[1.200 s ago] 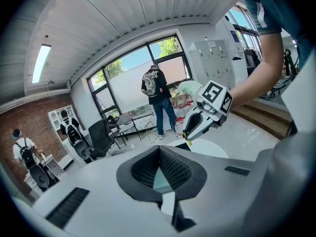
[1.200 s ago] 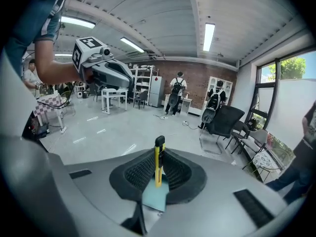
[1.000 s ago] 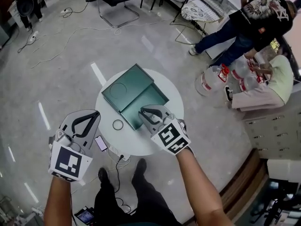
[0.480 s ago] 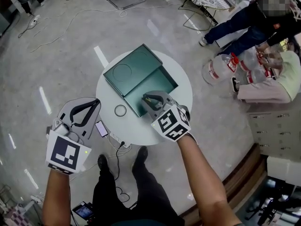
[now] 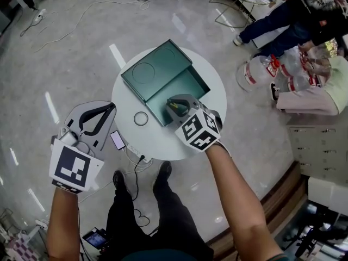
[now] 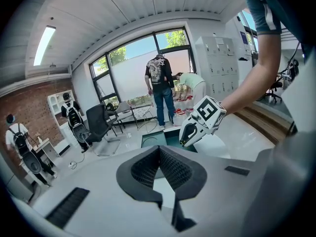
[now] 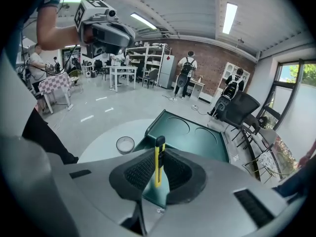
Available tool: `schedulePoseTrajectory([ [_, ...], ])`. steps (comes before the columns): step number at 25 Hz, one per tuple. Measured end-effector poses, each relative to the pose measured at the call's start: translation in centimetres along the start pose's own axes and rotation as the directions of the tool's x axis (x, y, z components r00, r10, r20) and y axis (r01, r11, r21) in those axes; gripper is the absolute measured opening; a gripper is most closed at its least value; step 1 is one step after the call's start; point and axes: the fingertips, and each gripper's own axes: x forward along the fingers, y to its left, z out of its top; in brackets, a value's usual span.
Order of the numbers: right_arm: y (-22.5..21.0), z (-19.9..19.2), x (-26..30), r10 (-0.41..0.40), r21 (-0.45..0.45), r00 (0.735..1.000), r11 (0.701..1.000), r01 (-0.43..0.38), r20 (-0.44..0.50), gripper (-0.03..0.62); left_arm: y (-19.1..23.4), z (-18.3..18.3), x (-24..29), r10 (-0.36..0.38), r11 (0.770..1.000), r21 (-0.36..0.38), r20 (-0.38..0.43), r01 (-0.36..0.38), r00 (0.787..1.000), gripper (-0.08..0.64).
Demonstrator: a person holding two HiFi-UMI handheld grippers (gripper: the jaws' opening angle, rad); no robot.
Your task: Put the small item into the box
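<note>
Head view: the right gripper [image 5: 171, 102] has crept forward with the slim yellow utility knife [image 5: 174, 107]. It was at the near rim a second ago and is now over the near corner of the open dark-green box [image 5: 190, 83] on the round white table [image 5: 157, 140], so the drop looks close. The left gripper [image 5: 110, 109] stays off the table's edge.

Left gripper view: jaws pressed together, nothing between them.

Right gripper view: jaws clenched on the knife, which stands upright above the tray and is not yet inside it.

I can't read any words, numbers or brand names here. The left tool [image 5: 110, 109] and right tool [image 5: 172, 103] bear only black-and-white square patterns, and the red labels on the water jugs [image 5: 251, 76] are too small to read.
</note>
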Motion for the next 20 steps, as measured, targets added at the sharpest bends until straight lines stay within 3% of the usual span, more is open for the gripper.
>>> schedulePoseTrajectory([
  [14,1.2,-0.2,1.6,0.048,-0.010,0.997,0.999,-0.049,-0.060,0.069,1.3,0.0,-1.5,0.013,1.000,0.011,0.001,-0.013,1.000,0.018],
  [20,1.0,1.7,0.7,0.035,-0.017,0.997,0.999,-0.036,-0.064,0.069,2.3,0.6,-3.1,0.022,0.999,0.027,-0.002,-0.022,1.000,0.018],
])
